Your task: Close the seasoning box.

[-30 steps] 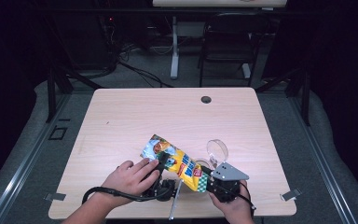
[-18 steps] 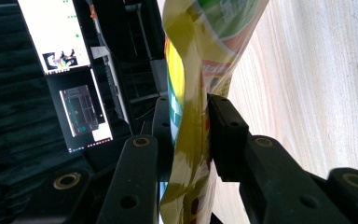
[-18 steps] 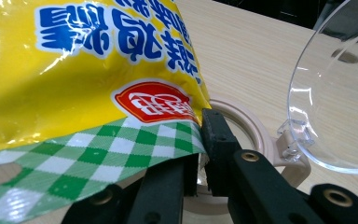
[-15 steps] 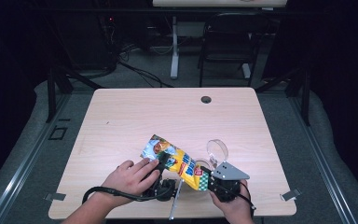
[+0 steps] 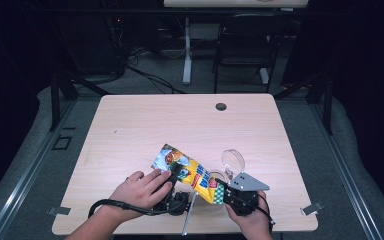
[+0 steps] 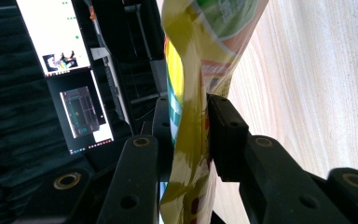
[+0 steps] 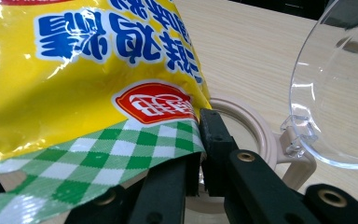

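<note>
Snack bag [image 5: 192, 172] (yellow) clamped by left gripper [image 5: 176, 175] and right gripper [image 5: 223, 192].

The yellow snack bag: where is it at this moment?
In the high view the snack bag sits at the table's near edge, right of centre, stretched between the left gripper and right gripper, just left of a clear-lidded container.

Right gripper [image 7: 200, 154]: jaws have just been closing and now pinch the green-checked end of the yellow snack bag [image 7: 88, 93], at the 5 o'clock end of the bag [image 5: 192, 172] in the high view. No other shift visible: bag's tilt and both hands' places look alike across the pictures.
</note>
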A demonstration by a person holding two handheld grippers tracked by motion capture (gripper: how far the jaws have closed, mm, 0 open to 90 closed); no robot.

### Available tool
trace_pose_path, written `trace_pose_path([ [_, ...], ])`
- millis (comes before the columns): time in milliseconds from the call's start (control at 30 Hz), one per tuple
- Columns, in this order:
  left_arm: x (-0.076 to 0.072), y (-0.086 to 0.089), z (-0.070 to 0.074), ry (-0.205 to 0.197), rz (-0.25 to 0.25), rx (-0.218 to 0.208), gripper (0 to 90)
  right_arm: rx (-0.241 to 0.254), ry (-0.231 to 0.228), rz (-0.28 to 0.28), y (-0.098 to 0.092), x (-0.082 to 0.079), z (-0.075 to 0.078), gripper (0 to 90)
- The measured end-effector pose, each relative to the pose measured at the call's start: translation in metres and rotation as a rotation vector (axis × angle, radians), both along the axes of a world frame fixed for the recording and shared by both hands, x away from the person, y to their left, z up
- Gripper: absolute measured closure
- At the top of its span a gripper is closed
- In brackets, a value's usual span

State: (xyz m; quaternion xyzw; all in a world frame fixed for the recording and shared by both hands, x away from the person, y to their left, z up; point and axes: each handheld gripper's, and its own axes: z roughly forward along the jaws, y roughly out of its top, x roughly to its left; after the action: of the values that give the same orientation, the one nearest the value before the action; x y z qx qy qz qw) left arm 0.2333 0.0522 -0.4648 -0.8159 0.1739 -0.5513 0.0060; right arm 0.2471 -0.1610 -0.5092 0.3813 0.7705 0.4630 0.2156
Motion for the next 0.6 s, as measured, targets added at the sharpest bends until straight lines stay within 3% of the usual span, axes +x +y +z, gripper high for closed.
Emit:
trace_pose_path([
  [600,-0.0014,-0.0042,0.0041,-0.015,-0.015,0.037,74.2,0.012,0.012,0.003,-0.0007,0.0002,-0.0002,87.7],
])
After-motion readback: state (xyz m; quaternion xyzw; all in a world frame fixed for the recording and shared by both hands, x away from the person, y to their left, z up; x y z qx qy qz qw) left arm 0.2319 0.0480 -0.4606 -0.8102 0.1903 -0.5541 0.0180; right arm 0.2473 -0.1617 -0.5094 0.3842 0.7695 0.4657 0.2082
